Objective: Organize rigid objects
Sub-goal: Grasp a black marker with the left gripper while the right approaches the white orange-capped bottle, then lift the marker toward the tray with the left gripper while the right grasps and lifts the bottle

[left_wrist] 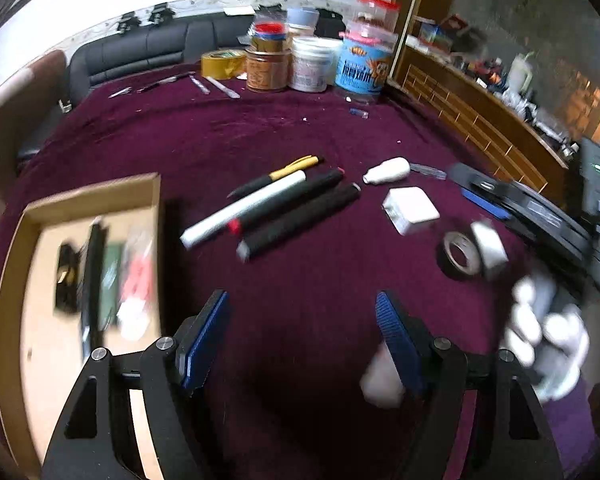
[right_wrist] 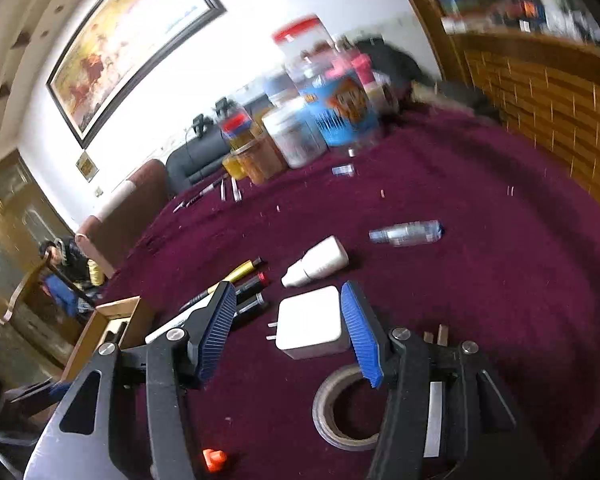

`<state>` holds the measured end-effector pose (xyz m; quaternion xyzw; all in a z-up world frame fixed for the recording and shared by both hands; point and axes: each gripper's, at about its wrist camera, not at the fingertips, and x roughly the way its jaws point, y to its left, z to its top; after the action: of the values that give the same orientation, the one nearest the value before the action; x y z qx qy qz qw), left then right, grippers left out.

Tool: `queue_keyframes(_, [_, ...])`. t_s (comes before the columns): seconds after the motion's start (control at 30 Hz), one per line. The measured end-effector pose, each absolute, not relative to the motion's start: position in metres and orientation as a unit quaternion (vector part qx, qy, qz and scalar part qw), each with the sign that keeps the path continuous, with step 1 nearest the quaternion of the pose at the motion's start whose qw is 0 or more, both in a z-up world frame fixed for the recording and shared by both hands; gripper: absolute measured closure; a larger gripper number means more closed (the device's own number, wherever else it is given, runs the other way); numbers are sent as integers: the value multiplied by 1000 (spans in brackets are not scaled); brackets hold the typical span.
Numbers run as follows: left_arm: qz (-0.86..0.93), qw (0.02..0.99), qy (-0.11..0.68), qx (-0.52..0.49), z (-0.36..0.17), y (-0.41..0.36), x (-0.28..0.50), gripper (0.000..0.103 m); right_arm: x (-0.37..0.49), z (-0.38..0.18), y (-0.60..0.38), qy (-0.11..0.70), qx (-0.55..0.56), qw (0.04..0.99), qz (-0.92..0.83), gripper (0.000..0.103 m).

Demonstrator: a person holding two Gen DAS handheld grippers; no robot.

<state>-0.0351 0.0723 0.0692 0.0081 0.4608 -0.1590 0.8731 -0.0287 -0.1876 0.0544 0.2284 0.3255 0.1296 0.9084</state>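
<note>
Maroon cloth-covered table (left_wrist: 300,136) in a room with a dark sofa (left_wrist: 148,46) and a framed painting (right_wrist: 132,40). My left gripper (left_wrist: 302,336) hangs spread and empty beside the cardboard box (left_wrist: 80,200). My right gripper (right_wrist: 288,332) is spread around the white charger (right_wrist: 310,322), apart from it. 4 markers (left_wrist: 276,208) lie between box and charger; jars (left_wrist: 312,62) stand at the far edge.

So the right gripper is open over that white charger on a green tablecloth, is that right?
Nearly. The cloth is dark purple, not green, as the right wrist view shows. The right gripper is indeed open over the white charger.
</note>
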Motion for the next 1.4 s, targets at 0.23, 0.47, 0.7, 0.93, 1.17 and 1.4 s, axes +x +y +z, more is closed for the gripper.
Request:
queue_keyframes(0.23, [-156,853,486,107,39,22,39,44,-34,52,-193,332,259,894,153,49])
queue_keyframes(0.47, [-173,835,501,150,18,9,29,92,-30,47,-193,348,264,886,157,49])
queue_keyframes(0.7, [-186,822,527,109,20,28,-6,91,-32,49,-191,344,266,884,173,47])
queue_keyframes(0.93, [-167,838,507,110,15,1,3,61,-36,55,-179,332,222,902,162,47])
queue_keyframes(1.17, [-187,852,486,56,41,31,-31,92,-39,59,-175,317,187,919,143,47])
queue_keyframes(1.4, [-190,882,430,-30,85,96,-91,92,-42,60,-166,308,142,934,109,47])
